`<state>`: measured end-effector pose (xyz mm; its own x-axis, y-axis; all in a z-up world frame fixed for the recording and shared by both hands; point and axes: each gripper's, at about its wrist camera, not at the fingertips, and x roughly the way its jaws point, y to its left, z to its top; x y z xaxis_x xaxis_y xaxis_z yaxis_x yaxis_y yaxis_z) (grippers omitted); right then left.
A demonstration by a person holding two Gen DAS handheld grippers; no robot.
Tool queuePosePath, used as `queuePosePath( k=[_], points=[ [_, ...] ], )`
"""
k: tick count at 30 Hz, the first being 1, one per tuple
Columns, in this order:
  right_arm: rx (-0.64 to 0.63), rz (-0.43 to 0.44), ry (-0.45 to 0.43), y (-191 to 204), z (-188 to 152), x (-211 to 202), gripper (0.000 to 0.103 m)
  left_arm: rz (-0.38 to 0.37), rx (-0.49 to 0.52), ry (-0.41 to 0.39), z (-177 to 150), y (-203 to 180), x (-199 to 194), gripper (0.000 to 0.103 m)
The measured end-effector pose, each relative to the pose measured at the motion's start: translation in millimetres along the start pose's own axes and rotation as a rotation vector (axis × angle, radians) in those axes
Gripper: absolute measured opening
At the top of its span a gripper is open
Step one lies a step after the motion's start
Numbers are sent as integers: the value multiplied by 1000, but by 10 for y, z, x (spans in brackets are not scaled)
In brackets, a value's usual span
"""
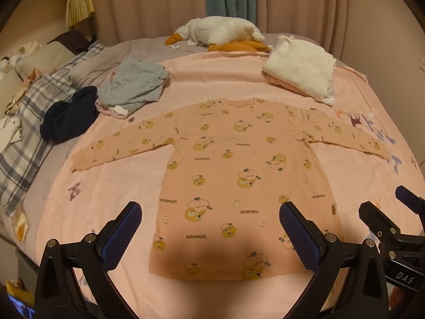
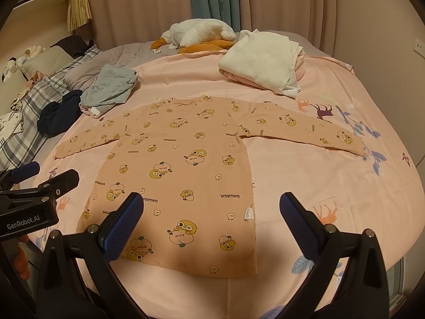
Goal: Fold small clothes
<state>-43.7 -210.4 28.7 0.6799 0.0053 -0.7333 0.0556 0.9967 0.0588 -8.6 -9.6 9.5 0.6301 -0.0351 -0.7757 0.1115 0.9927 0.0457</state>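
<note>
Both tools are spread wide with nothing in them: left tool (image 1: 210,235) hangs over the shirt's (image 1: 239,175) hem, right tool (image 2: 211,230) over its lower right edge. The shirt is flat on the pink sheet (image 2: 332,186) of the bed, sleeves out to both sides. Further back: a grey heap (image 1: 132,85), a navy heap (image 1: 70,114), a white stack (image 1: 300,66) and a plush goose (image 1: 220,33)

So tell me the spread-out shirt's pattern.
Peach shirt with yellow cartoon ducks and "GAGAGA" text; clearest in left wrist view.
</note>
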Motion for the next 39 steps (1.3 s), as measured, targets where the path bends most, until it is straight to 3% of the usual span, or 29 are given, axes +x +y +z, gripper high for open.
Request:
queuePosePath(
  k=[39],
  points=[
    [5,6,-3,4,-20,-58,103,-11,14,14,-37,-43,17,102]
  ],
)
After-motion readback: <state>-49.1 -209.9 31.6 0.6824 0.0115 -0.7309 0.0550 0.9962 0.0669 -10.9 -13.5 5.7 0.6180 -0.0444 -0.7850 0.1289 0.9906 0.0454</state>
